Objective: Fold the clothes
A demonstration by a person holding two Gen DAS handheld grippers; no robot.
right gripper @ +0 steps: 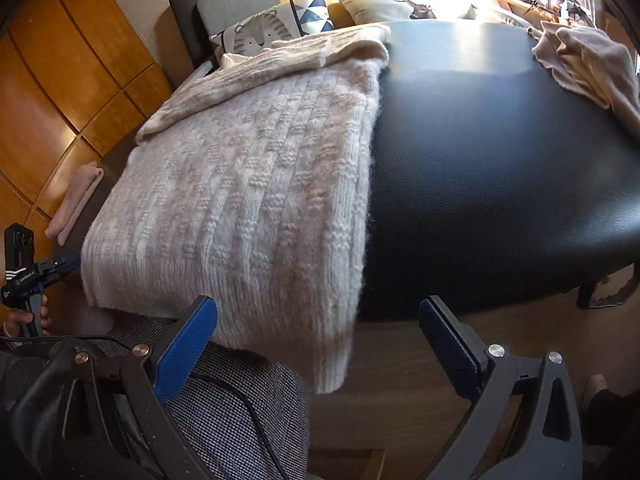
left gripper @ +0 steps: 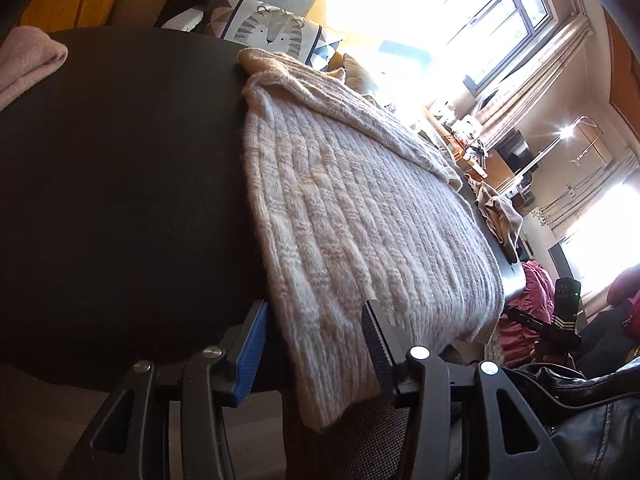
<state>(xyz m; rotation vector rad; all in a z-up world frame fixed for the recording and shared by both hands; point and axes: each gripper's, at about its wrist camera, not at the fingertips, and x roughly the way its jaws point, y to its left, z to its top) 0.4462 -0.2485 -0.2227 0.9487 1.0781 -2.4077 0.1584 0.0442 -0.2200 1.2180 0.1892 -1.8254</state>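
The left tool (left gripper: 316,344) is partly open, and the hem of the knit sweater (left gripper: 352,216) hangs down between its 2 fingers. The pads do not look like they are squeezing the wool yet, so it holds nothing. The right tool (right gripper: 320,344) is open wide and empty too. The hanging corner of the sweater (right gripper: 248,200) sits just in front of it, a bit toward its left finger.

The sweater lies flat on the black tabletop (left gripper: 120,184). Its long way runs from the near edge, where both tools are, away to the far edge by the tiger pillow (right gripper: 260,32). A sleeve is already folded across the top end. The bottom hem droops over the near edge of the tabletop (this is the part closest to both tools).

I think the next move is to grab the hem. The left tool is nearer, since the cloth is already between its fingers. The right tool has to slide a little toward its own left first.

No boxes or baskets show here. A folded pink cloth (right gripper: 76,200) rests on the left end of the tabletop, and a crumpled beige cloth (right gripper: 592,64) waits on the right end.
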